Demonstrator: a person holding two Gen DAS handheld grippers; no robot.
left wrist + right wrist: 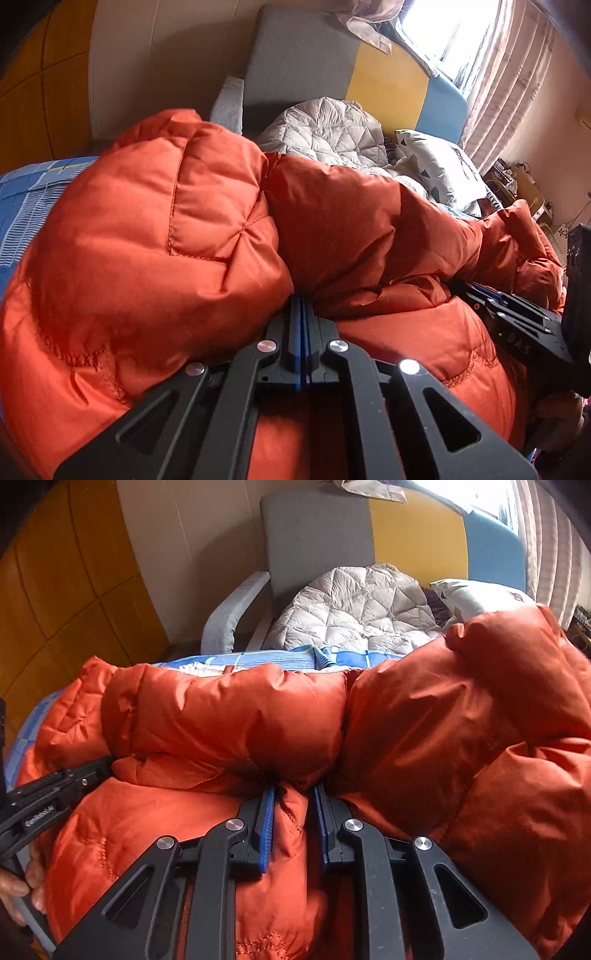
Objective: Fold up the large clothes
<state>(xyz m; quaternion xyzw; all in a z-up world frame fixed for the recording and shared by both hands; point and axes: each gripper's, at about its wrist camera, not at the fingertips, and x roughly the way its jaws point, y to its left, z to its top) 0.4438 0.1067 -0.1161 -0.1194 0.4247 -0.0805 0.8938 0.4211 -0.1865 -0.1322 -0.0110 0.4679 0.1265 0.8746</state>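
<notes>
- The orange down jacket [229, 221] lies bunched across the blue patterned bed cover [26, 199], one puffy panel doubled over another, so a first fold looks made; flattening and further folds seem left
- The left gripper [300, 306] has its blue pads pressed together, tips buried at the fold; probably pinching a thin layer of shell, though the fabric hides them
- The right gripper [293, 794] has its jaws apart, a ridge of orange cloth sitting loosely between the pads
- The shell is smooth, slightly glossy nylon with stitched quilt lines, thick and springy
- Behind, a pale grey quilted coat [354, 605] rests on a grey armchair [314, 531]
</notes>
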